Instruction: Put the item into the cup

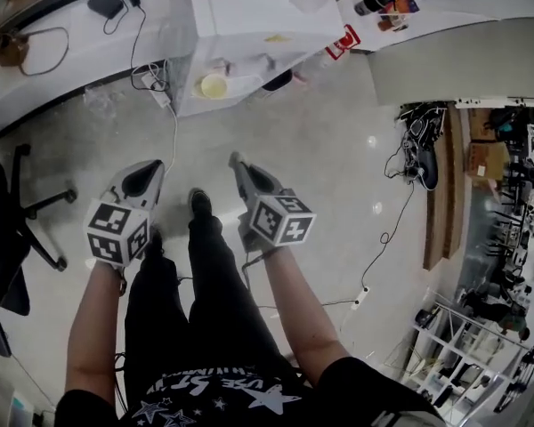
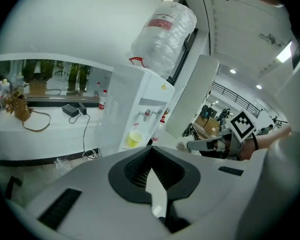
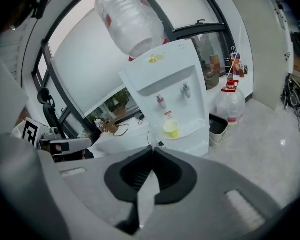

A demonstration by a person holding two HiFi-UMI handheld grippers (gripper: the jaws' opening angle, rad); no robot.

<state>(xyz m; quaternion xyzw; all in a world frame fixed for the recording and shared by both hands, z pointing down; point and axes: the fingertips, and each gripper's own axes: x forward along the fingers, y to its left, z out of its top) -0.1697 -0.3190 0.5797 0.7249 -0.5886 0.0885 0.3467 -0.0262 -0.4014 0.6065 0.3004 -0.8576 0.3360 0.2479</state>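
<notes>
This looks like an office or lab workspace. Straight ahead of the fingers (image 1: pixel 144 178) stands a white floor-standing water dispenser (image 3: pixel 175 94) topped by an upturned clear plastic bottle (image 3: pixel 130 16). It stands beside a curved white bench (image 1: pixel 62 60) strewn with cables. Left of the fingers is a black swivel office chair (image 1: pixel 9 238). To their right, tangled black cables (image 1: pixel 418 149) and white wire shelving (image 1: pixel 463 345) line the polished grey floor (image 1: pixel 338 149).

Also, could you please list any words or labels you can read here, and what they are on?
Nothing reads clearly.
Water bottle, red label: too blurred.
Dispenser, sticker under the taps: too small.
Shirt print: upside down, illegible.
Marker cubes: square patterns, no words.
</notes>
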